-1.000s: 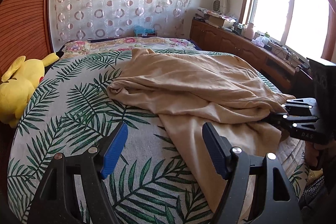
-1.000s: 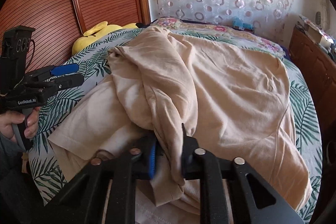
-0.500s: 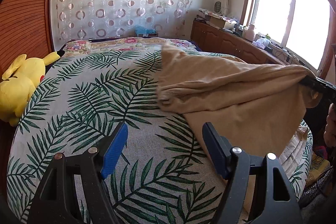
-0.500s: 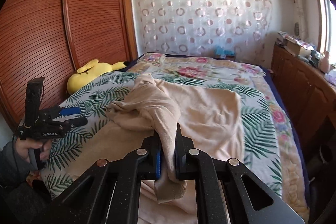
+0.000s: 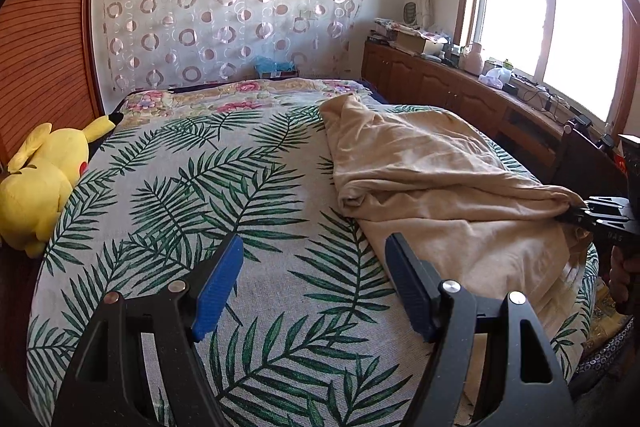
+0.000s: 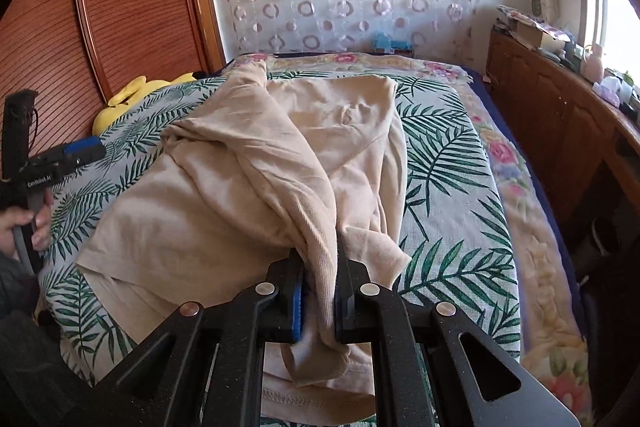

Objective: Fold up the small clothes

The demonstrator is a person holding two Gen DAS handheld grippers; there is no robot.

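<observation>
A big tan shirt [image 6: 256, 195] lies on the bed [image 5: 224, 195], which has a cover with green leaves on it. In the right wrist view the shirt fills the middle of the frame. The right gripper [image 6: 320, 291] at the bottom middle pinches a bunched fold of the shirt tight between its two fingers. In the left wrist view the shirt lies on the right side of the frame. The left gripper [image 5: 312, 283] at the bottom has its fingers spread wide with nothing in them, just above the leafy cover. A yellow plush toy [image 5: 40, 183] lies at the left edge.
</observation>
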